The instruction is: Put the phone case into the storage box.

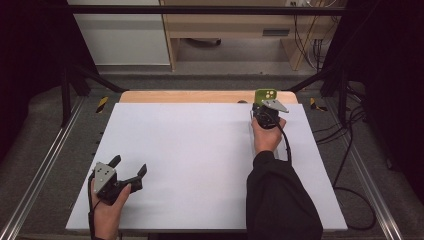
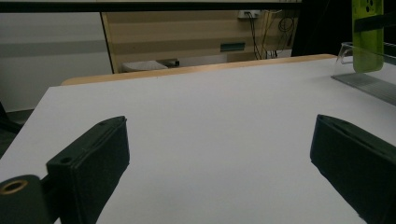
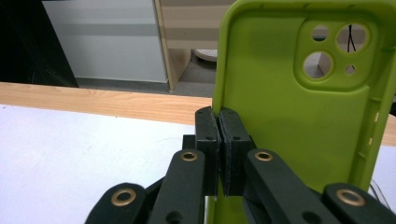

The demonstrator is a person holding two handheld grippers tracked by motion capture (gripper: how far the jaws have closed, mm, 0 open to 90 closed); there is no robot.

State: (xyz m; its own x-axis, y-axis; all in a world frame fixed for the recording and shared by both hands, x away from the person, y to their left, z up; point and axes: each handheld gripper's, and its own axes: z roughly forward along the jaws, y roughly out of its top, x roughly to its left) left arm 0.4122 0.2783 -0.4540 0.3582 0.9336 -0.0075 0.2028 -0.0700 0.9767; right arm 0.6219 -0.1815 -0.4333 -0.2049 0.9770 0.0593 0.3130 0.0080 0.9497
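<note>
One green phone case (image 3: 289, 107) upright at counter (image 1: 200, 150) far right, edge pinched by right hand-held gripper (image 3: 219, 140); left hand-held gripper (image 1: 127, 167) spread wide, empty

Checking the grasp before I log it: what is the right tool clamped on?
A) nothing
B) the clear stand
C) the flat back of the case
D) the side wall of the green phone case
D: the right tool pinches the edge wall of the green phone case.

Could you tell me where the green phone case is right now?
The green phone case stands upright at the table's far right edge, pinched by its side wall in the right gripper.
</note>
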